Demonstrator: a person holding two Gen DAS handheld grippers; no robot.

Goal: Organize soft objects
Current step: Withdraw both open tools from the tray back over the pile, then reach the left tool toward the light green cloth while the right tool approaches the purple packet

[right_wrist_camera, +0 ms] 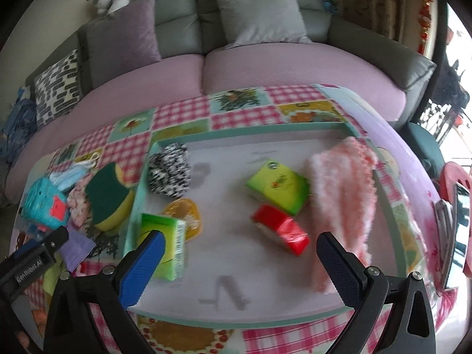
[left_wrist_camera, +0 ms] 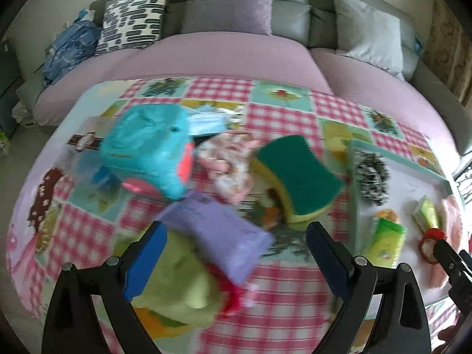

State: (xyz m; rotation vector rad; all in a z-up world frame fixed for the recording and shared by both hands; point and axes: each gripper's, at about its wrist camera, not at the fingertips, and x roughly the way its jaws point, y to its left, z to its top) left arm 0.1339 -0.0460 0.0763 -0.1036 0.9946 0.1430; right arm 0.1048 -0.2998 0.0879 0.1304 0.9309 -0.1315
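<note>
My left gripper (left_wrist_camera: 236,242) is open above a purple tissue pack (left_wrist_camera: 218,233) and a green soft toy (left_wrist_camera: 180,283). Beyond them lie a green-and-yellow sponge (left_wrist_camera: 295,177), a pink floral cloth (left_wrist_camera: 227,162) and a teal pack (left_wrist_camera: 147,147). My right gripper (right_wrist_camera: 240,250) is open over a white tray (right_wrist_camera: 230,298). The tray holds a red pack (right_wrist_camera: 280,230), a green tissue pack (right_wrist_camera: 277,185), another green pack (right_wrist_camera: 165,242), a pink fluffy towel (right_wrist_camera: 342,200), a black-and-white scrubber (right_wrist_camera: 169,171) and an orange sponge (right_wrist_camera: 185,212).
The table has a pink checked patchwork cloth (left_wrist_camera: 283,121). A sofa with a pink cover (right_wrist_camera: 265,67) and several cushions stands behind. A blue face mask (left_wrist_camera: 206,121) lies near the teal pack. A phone on a pink stand (right_wrist_camera: 457,224) is at the right edge.
</note>
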